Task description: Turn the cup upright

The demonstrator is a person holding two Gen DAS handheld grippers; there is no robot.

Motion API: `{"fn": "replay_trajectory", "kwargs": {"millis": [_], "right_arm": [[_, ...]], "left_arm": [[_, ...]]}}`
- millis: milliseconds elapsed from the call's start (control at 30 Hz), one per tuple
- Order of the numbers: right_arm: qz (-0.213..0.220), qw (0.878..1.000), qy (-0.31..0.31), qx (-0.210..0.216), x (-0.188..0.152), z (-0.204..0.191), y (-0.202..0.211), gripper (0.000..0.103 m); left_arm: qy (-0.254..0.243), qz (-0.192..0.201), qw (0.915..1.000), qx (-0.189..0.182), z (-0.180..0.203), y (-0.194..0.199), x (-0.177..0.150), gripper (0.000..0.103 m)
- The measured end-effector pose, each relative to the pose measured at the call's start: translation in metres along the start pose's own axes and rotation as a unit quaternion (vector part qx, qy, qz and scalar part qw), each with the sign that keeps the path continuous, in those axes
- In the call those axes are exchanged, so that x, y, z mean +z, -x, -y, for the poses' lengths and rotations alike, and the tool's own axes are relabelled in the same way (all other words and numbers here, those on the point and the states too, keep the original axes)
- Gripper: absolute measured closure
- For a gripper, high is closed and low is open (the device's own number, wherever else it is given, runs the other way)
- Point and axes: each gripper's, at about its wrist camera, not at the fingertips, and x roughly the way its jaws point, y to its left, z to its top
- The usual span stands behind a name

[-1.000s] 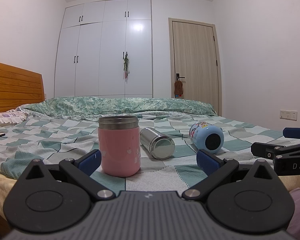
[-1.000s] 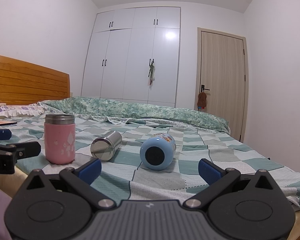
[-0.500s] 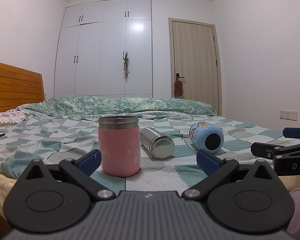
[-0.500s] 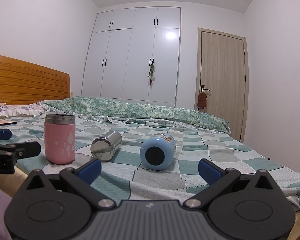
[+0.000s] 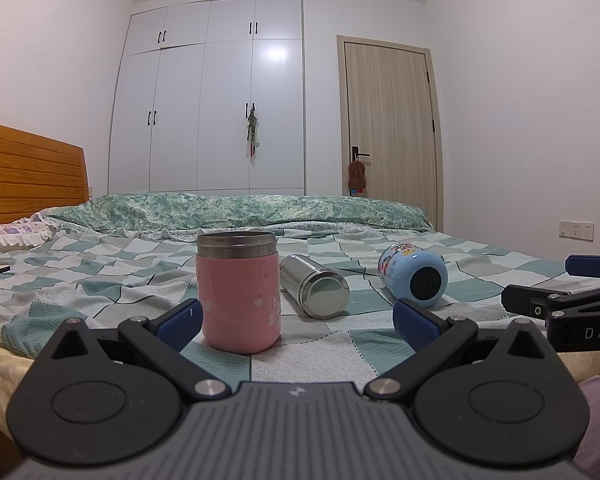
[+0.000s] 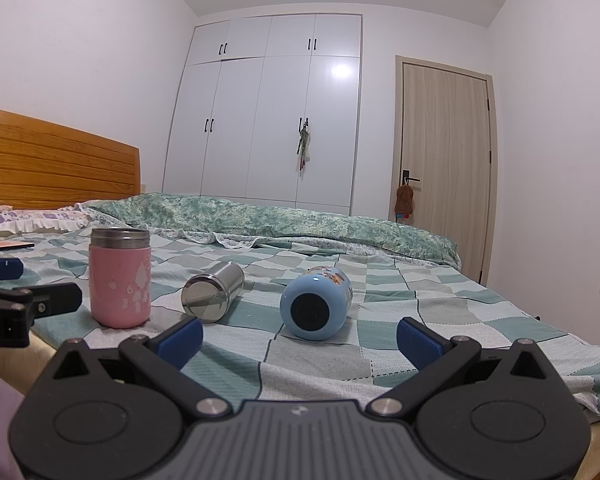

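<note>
Three cups sit on the checked bedspread. A pink cup stands upright. A steel cup lies on its side, base toward me. A light blue cartoon-printed cup also lies on its side, base toward me. My left gripper is open and empty, just short of the pink cup. My right gripper is open and empty, a little short of the blue cup. Each gripper shows at the edge of the other's view.
A rolled green quilt lies across the far side of the bed. A wooden headboard and a pillow are at the left. White wardrobes and a door stand behind. A flat pink item lies far left.
</note>
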Motion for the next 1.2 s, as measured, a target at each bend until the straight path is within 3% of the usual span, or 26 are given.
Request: {"fn": "replay_trajectory", "kwargs": {"millis": [733,900,1000,1200], "right_arm": [[0.0,1.0,0.001,0.0,0.001,0.0,0.001,0.0],[-0.01,1.0,-0.001,0.01,0.001,-0.001,-0.002,0.0],[-0.019,0.999,0.0,0.026,0.012,-0.003,-0.002,0.0],[-0.045,0.997,0.021,0.06,0.081,-0.01,0.0,0.0]], "left_arm": [[0.0,-0.001,1.0,0.0,0.001,-0.002,-0.001,0.0],[-0.002,-0.023,0.9997,-0.002,0.0,-0.002,0.006,0.0],[0.0,-0.033,0.9994,-0.007,-0.008,-0.003,0.022,0.0],[-0.007,-0.055,0.9977,-0.039,-0.022,-0.002,0.078,0.0]]}}
